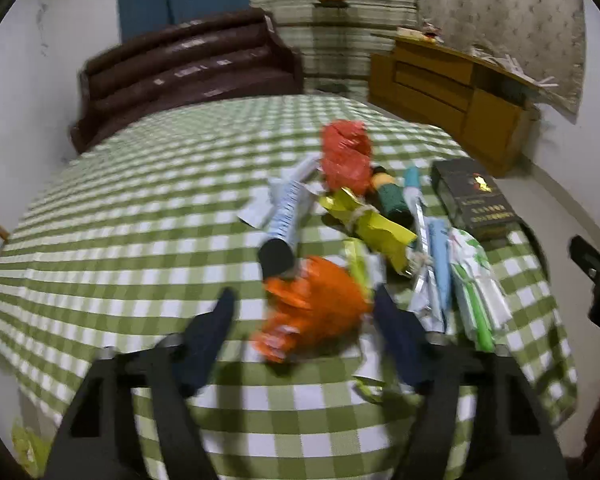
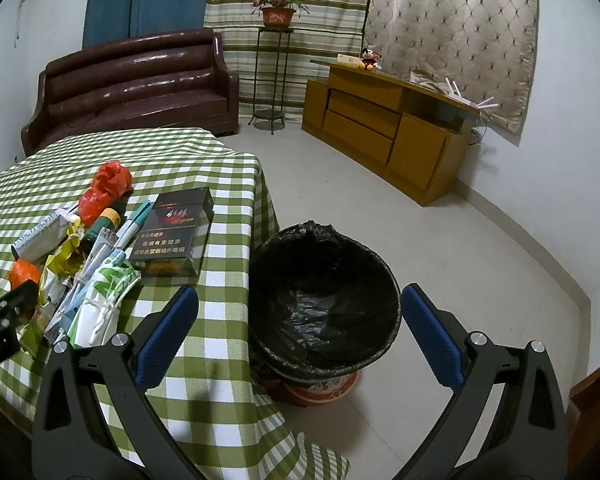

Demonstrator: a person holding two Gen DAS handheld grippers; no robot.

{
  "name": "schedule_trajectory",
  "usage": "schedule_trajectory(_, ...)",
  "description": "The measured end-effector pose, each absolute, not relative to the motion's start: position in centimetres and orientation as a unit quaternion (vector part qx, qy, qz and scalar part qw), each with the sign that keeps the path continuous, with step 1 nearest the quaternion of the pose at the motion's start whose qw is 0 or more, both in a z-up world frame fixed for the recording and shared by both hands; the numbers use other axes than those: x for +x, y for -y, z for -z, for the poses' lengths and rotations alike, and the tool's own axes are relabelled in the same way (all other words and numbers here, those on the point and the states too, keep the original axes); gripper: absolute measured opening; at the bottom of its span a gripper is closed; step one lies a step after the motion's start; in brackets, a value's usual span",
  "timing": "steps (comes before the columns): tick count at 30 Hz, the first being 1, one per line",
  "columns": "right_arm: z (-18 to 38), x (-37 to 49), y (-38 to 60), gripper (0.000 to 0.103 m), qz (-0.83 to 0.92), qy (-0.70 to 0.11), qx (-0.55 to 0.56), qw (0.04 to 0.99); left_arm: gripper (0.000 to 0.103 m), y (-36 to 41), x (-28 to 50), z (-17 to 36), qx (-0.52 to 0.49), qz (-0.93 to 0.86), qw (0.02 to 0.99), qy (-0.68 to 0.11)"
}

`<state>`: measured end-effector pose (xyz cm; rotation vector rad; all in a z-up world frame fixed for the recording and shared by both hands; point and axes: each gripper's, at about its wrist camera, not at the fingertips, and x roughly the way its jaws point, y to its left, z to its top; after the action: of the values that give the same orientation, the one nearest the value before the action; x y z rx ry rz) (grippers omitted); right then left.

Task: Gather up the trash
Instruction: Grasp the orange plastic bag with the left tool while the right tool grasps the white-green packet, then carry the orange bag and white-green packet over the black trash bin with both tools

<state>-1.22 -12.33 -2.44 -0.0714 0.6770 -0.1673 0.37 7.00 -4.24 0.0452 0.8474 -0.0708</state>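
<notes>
My left gripper (image 1: 304, 312) straddles, spread, the orange wrapper (image 1: 316, 308) on the table (image 1: 140, 200). Light, crinkly; I judge its bunched middle best. Right gripper (image 2: 300, 320) gapes above the bin (image 2: 324, 304).

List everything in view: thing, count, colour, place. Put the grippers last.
crumpled orange wrapper: one, orange, on the table between the left fingers
red plastic bag: one, red, far end of the trash pile
dark carton: one, black, on the table's right side
yellow wrapper: one, yellow, tied with string, mid pile
white-green packet: one, near end of the pile
table: one, green-white checked cloth
trash bin: one, black liner, on the floor beside the table
sofa: one, dark brown, behind the table
cabinet: one, wooden, right wall
potted plant: one, on a stand
left gripper: open, around the orange wrapper
right gripper: open, above the bin
</notes>
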Motion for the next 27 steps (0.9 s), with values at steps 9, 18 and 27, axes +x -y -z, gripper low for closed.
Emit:
schedule_trajectory(9, 2.4, -1.2, 12.1, 0.099, 0.082, -0.33, -0.038, 0.94, 0.048, -7.5, -0.4, 4.2, 0.029, 0.049, 0.913, -0.404)
schedule_trajectory(18, 2.3, -1.2, 10.1, 0.097, 0.061, -0.332, -0.042, 0.94, 0.048, -8.7, -1.4, 3.1, 0.032, 0.032, 0.92, -0.389)
schedule_trajectory(27, 2.5, -1.1, 5.4, 0.078, 0.01, -0.35, -0.039, 0.936, 0.048, -10.5, -2.0, 2.2, 0.032, 0.014, 0.93, -0.367)
